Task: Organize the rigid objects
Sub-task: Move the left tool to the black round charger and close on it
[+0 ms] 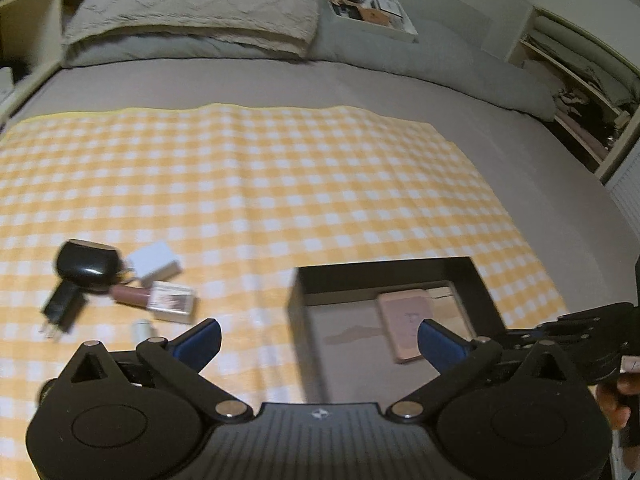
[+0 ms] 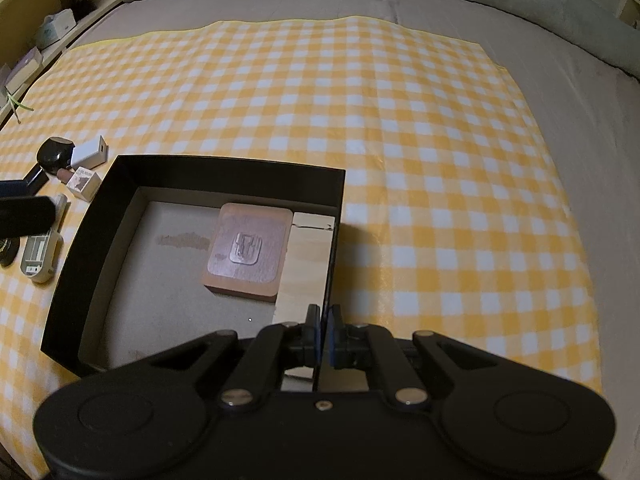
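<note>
Box point(image 2: 100, 200) sits on the checked cloth point(image 2: 400, 140), a wooden block point(image 2: 248, 252) inside (flat). Left gripper point(image 1: 318, 340) gapes wide, empty; right gripper point(image 2: 323, 334) pinches the box's wall.

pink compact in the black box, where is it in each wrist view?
Left wrist: pink compact sits low, right of centre, inside the black box, just left of the left tool's right finger.
Right wrist: pink compact sits centre-left, on the black box floor, beside a pale wooden piece on its right.
Shared landmark: the white charger block left of the box.
</note>
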Motion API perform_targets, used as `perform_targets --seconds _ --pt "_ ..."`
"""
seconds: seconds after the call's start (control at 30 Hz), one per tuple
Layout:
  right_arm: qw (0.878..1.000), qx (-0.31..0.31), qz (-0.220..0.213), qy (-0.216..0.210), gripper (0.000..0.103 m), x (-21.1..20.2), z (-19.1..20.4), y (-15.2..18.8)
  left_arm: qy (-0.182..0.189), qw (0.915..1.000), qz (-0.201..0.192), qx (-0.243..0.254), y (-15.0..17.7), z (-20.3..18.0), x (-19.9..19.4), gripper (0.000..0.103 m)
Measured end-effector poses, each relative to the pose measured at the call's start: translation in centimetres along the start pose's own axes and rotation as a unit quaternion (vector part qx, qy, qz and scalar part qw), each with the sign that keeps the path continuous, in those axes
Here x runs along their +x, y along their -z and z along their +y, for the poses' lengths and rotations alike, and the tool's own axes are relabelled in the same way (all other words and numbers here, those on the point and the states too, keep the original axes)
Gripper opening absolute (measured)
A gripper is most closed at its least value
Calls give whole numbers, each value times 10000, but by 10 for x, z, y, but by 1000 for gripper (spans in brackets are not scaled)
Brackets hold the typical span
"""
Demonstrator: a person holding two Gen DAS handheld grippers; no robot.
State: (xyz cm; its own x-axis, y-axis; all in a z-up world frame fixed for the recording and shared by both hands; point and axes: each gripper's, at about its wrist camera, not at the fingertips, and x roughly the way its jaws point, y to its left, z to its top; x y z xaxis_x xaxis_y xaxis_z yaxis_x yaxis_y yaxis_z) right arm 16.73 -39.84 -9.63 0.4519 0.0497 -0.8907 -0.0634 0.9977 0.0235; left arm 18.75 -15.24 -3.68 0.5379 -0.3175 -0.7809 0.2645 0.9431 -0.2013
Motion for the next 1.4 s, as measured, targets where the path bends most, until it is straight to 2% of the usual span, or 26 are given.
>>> perform_targets --seconds 0.23,0.5,0.7,0.83,1.0,1.2,1.4 --pt "10000 -34 19 19 4 0 1 -1 -352 9990 -231 133 2 38 -18 103" --pt "10000 -23 50 40 4 0 2 -2 -831 9961 -311 22 2 89 -22 103" --pt "9999 40 101 -25 4 2 -2 1 -1067 9937 -350 73 -9 129 -14 103" --pt "9999 -41 107 26 4 0 1 5 -1197 9922 -349 -61 -21 157 -1 103" --pt "9999 3 101 -12 4 -1 0 6 -1283 9914 -255 -48 -32 179 19 103" --pt "9999 44 134 -61 4 0 -4 2 -1205 9918 75 419 -39 186 50 103" --pt "9999 34 157 -55 5 3 -2 0 -1430 9875 333 572 -40 191 77 103"
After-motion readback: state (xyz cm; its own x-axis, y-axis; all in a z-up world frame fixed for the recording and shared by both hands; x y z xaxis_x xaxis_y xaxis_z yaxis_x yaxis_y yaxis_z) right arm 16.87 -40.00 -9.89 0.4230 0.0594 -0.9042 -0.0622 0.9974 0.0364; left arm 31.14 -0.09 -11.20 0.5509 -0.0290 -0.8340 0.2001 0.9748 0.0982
